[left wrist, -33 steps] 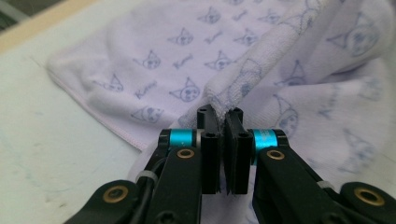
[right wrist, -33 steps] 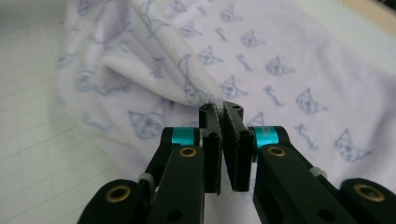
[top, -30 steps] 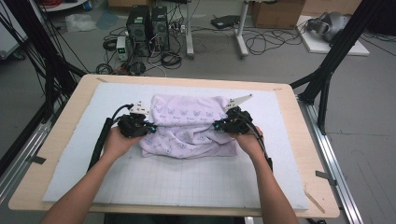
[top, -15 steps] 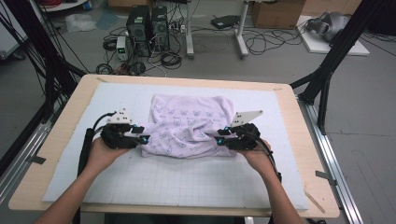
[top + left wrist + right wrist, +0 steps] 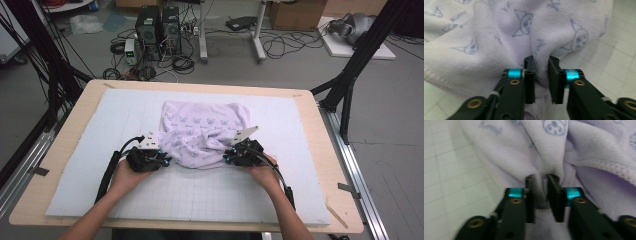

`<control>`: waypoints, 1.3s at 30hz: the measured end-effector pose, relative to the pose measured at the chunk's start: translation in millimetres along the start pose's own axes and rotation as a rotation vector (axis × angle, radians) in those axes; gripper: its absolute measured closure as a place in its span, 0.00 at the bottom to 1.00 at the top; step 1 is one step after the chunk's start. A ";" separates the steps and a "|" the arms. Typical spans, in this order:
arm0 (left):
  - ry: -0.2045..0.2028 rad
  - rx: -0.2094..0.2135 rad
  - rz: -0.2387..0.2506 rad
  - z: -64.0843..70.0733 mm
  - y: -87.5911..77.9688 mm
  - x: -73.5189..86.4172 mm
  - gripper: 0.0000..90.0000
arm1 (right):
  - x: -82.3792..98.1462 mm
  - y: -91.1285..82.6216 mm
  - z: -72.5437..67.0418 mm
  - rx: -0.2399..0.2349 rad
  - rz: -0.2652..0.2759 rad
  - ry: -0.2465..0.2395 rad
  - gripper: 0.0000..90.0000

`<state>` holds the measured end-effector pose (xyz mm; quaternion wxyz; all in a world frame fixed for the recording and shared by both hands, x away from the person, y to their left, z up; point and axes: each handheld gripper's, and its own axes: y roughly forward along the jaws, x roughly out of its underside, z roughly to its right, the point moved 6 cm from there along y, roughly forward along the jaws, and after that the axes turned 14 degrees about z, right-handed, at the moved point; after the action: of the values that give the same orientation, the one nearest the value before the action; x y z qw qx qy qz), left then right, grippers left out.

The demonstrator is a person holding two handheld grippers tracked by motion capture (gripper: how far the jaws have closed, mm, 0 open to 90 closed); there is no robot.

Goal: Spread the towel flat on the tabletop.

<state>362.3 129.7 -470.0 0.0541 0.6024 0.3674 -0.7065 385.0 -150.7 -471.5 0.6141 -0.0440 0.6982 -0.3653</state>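
Lilac towel (image 5: 202,132) lies rumpled at centre frame on the gridded surface (image 5: 200,195). Left gripper (image 5: 164,161), lower left of towel, has just closed, clamped on a fold of its near edge. Right gripper (image 5: 228,157), lower right, likewise just closed, pinching the hem.

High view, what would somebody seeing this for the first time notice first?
The lilac towel printed with little cartoon faces, lying crumpled in the middle of the pale gridded mat. Next, the left gripper and the right gripper at the towel's near edge, one at each side, each pinching a fold of cloth between its jaws; their jaws have just been closing. Beyond the table, computer towers and tangled cables sit on the floor.
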 end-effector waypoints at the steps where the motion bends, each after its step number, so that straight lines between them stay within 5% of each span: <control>1: -0.001 0.001 0.005 -0.6 -2.9 -2.0 0.90 | -1.6 -1.8 -1.3 -0.010 0.005 -0.001 0.94; 13: -0.005 0.008 0.126 -9.2 -52.6 -53.2 0.91 | -39.9 -57.7 -34.4 -0.057 0.198 -0.052 0.95; 18: 0.023 0.034 0.149 -1.9 -72.1 -68.9 0.91 | -49.5 -71.4 -71.0 -0.130 0.227 -0.097 0.95; 21: 0.014 0.094 0.159 5.0 -82.4 -73.7 0.91 | -55.4 -79.4 -98.4 -0.215 0.254 -0.113 0.95; 24: 0.007 0.098 0.117 3.4 -82.0 -68.8 0.85 | -62.9 -87.4 -115.9 -0.251 0.290 -0.148 0.86; 29: -0.028 0.076 0.071 -2.3 -69.2 -45.0 0.61 | -55.7 -80.2 -99.5 -0.198 0.256 -0.128 0.75; 33: -0.048 0.108 0.016 1.0 -56.5 -19.9 0.60 | -30.6 -60.8 -80.7 -0.161 0.201 -0.088 0.69; 39: -0.021 0.146 -0.063 12.4 -40.3 10.0 0.60 | 7.8 -32.1 -65.1 -0.135 0.092 -0.050 0.64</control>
<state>328.7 155.4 -460.5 -0.0083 0.5854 0.3328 -0.7392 312.8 -148.4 -461.2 0.6429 -0.0623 0.7071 -0.2879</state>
